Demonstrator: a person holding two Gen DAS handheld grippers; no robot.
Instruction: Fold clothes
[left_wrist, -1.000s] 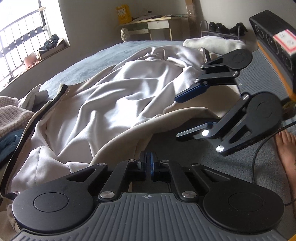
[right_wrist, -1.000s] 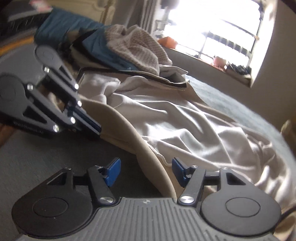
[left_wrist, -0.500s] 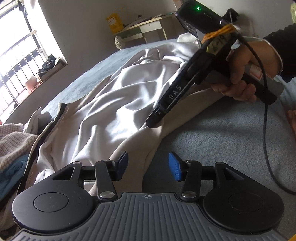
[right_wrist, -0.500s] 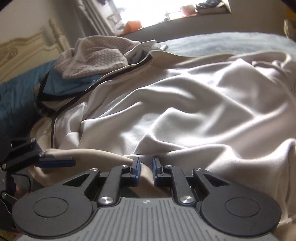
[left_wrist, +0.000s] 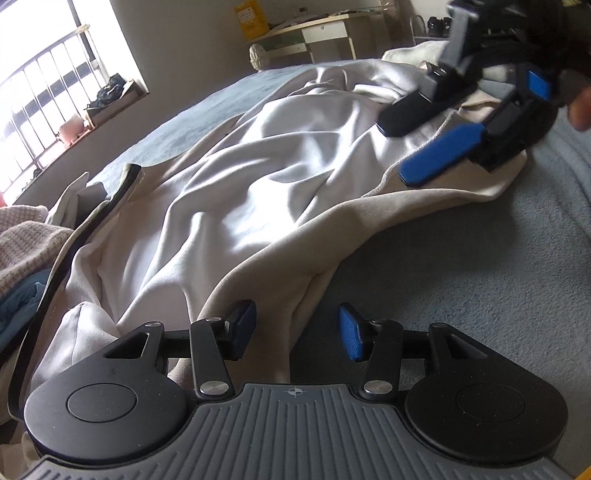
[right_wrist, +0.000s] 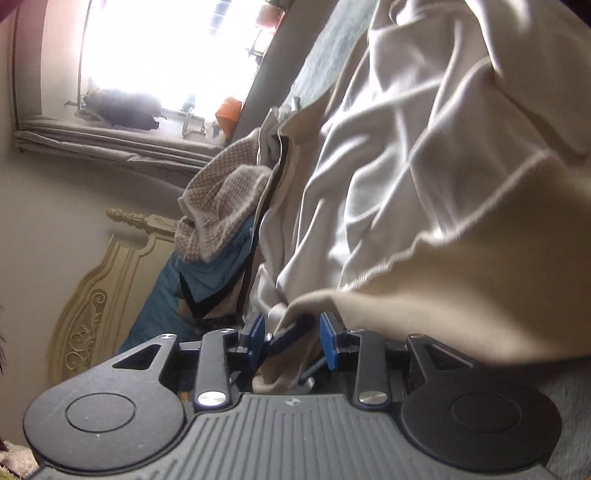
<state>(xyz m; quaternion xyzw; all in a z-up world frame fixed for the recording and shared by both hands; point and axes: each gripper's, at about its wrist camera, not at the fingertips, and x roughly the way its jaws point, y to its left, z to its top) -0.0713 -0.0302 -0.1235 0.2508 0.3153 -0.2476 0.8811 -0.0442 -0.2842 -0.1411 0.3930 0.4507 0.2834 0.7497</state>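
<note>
A large beige garment (left_wrist: 258, 177) with a pale lining lies rumpled on the grey-blue bed cover (left_wrist: 480, 280). My left gripper (left_wrist: 297, 332) is open at the near folded hem, which runs between its fingers without being pinched. Farther right along the hem, my right gripper (left_wrist: 424, 144) hovers with its blue pad over the fabric, rolled on its side. In the right wrist view the right gripper (right_wrist: 292, 341) is open, a bunch of the garment (right_wrist: 424, 166) sits loosely between its pads, and the cloth fills the right half of that view.
A pile of other clothes, a knitted beige piece (right_wrist: 221, 206) on blue fabric (right_wrist: 207, 280), lies by the carved headboard (right_wrist: 92, 302). A barred window (left_wrist: 44, 122) is on the left wall. A desk (left_wrist: 314, 33) stands beyond the bed.
My left gripper went from shut to open and widened further. The right gripper, nearly shut on the hem half a second ago, has opened, rolled sideways and moved farther right along the hem.
</note>
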